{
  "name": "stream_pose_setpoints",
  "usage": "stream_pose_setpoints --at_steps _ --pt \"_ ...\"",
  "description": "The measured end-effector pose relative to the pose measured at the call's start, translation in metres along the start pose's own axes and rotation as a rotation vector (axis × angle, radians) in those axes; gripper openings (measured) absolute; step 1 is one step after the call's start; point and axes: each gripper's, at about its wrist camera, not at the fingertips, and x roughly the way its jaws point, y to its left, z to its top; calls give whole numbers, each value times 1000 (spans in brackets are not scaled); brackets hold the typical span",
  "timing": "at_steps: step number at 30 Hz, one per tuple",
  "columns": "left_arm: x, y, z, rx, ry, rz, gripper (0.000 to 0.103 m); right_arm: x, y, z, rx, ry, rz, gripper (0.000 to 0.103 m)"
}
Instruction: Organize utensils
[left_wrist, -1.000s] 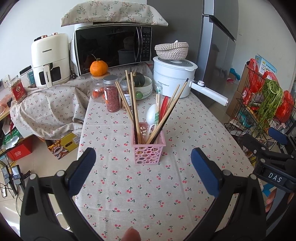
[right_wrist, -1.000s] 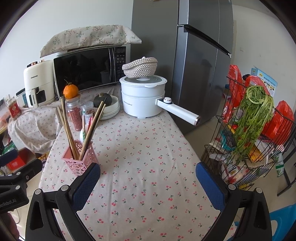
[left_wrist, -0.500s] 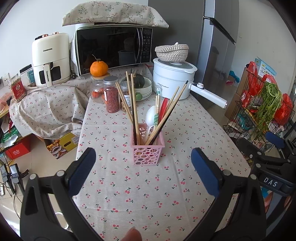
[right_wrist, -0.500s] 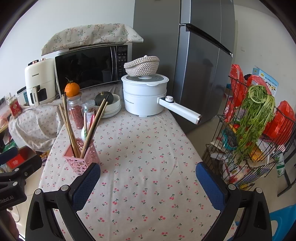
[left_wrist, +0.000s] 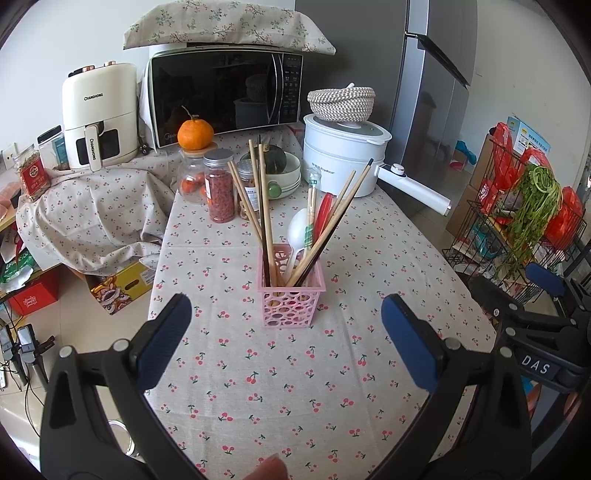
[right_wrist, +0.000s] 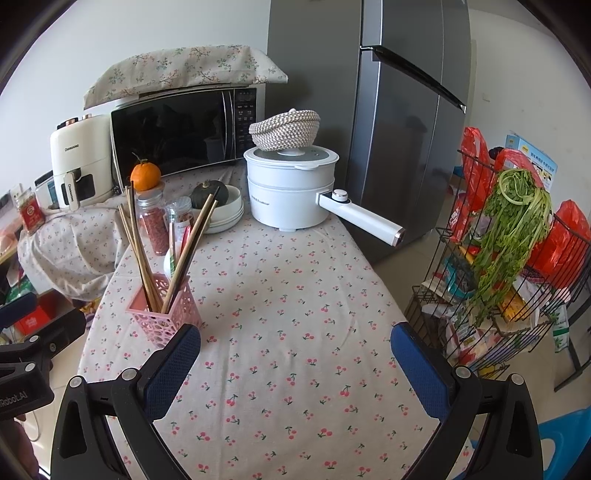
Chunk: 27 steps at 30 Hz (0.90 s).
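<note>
While both tools hang above the near end of the counter (left_wrist: 369, 229) with nothing between their pads, the pink basket (left_wrist: 291, 299) stands upright on the cherry-print cloth, about midway along the counter's length. The left tool (left_wrist: 286, 332) is spread wide, and the basket sits just beyond it, centred between its blue fingers. The right tool (right_wrist: 295, 365) is likewise spread wide over bare cloth, with the basket (right_wrist: 162, 314) just off its left finger. Inside the basket, several chopsticks (left_wrist: 264, 206) lean apart, some to the left and some to the right, together with a white spoon (left_wrist: 297, 236) and a red-handled utensil (left_wrist: 321, 218) whose kind cannot be told. Behind the basket stand jars (left_wrist: 220, 192), one topped by an orange (left_wrist: 195, 133), beside stacked bowls (left_wrist: 286, 177) holding a dark squash. A white pot (left_wrist: 343, 158) with a long handle carries a woven basket (left_wrist: 341, 103) on its lid. At the far end sit a microwave (left_wrist: 225, 96) and a fridge (right_wrist: 388, 110).
</note>
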Motion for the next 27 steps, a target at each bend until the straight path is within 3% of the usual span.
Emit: stream_pose_setpoints --at_steps 27 --pt "5 2 -4 -25 31 -30 102 4 2 -3 5 15 14 103"
